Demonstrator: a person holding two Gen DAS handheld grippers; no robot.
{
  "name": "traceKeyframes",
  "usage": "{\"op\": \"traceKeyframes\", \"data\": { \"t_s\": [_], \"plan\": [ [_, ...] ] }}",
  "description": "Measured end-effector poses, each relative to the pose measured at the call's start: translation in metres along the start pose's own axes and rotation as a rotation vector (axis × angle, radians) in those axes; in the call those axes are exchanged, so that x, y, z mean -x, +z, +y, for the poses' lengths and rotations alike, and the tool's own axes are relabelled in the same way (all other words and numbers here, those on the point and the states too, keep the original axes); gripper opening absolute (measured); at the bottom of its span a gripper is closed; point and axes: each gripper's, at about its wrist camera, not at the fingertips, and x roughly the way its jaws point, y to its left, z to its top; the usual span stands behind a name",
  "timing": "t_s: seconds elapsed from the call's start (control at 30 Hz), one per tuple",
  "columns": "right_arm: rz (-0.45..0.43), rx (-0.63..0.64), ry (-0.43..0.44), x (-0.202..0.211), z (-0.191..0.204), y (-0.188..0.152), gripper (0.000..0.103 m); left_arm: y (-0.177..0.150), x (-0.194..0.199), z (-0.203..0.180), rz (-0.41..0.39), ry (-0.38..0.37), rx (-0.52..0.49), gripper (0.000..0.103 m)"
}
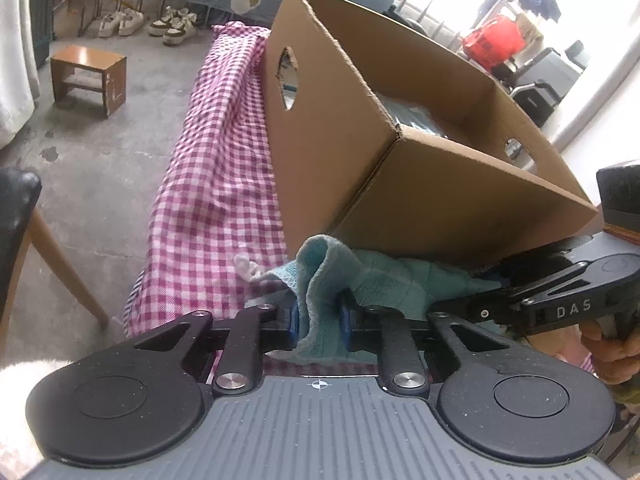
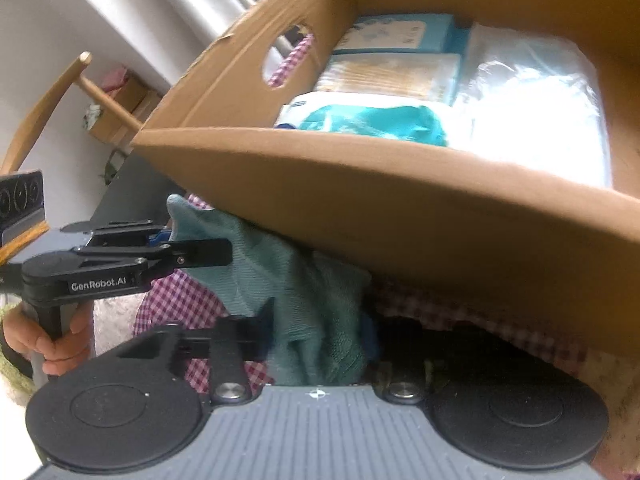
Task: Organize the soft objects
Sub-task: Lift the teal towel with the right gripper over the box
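While several soft packs already lie in the brown cardboard box (image 2: 360, 208), the crumpled teal terry towel (image 1: 360, 280) remains outside at its six o'clock, pinched by the left gripper (image 1: 319, 320), with the right gripper (image 2: 316, 344) closing on it too.

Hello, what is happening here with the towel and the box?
A person holds a gripper in each hand. The left gripper is shut on a fold of the teal towel, which lies on the checked cloth before the cardboard box. The right gripper has its fingers around another part of the towel; its grip is unclear.
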Motion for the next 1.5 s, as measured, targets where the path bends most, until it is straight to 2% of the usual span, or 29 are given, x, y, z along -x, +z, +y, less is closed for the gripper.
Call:
{"op": "traceKeyframes", "data": {
  "t_s": [0.13,0.23,0.47,0.63,0.7,0.77,0.87,0.93,1.23,1.5],
  "plan": [
    [-0.007,0.056,0.0,-0.002,0.012,-0.001,0.033,-0.004,0.011,0.006,-0.002,-0.004,0.028,0.017],
    [-0.01,0.082,-0.021,-0.004,0.017,-0.002,0.035,-0.003,0.012,0.006,0.002,-0.007,0.018,0.021],
    [-0.016,0.033,-0.029,-0.005,0.012,-0.003,0.036,0.003,0.001,0.01,0.016,-0.015,0.017,0.038],
    [-0.029,0.018,-0.029,-0.004,0.01,-0.007,0.036,0.005,-0.007,0.012,0.02,-0.028,0.01,0.041],
    [-0.037,0.012,-0.027,-0.004,0.009,-0.008,0.036,0.005,-0.009,0.013,0.019,-0.035,0.016,0.039],
    [-0.045,0.015,-0.033,-0.004,0.01,-0.009,0.035,0.004,-0.009,0.011,0.017,-0.043,0.011,0.026],
    [-0.06,0.038,-0.054,-0.003,0.015,-0.011,0.03,0.003,-0.006,0.007,0.006,-0.051,-0.002,0.014],
    [-0.073,0.061,-0.069,0.0,0.021,-0.013,0.027,0.001,-0.001,0.002,-0.01,-0.043,-0.024,0.011],
    [-0.171,0.137,-0.067,0.036,0.051,-0.021,0.024,-0.001,0.043,-0.007,-0.094,-0.071,0.012,0.008],
    [-0.335,0.202,-0.048,0.094,0.08,-0.024,0.024,0.015,0.101,-0.042,-0.233,-0.101,-0.049,0.008]
  ]
}}
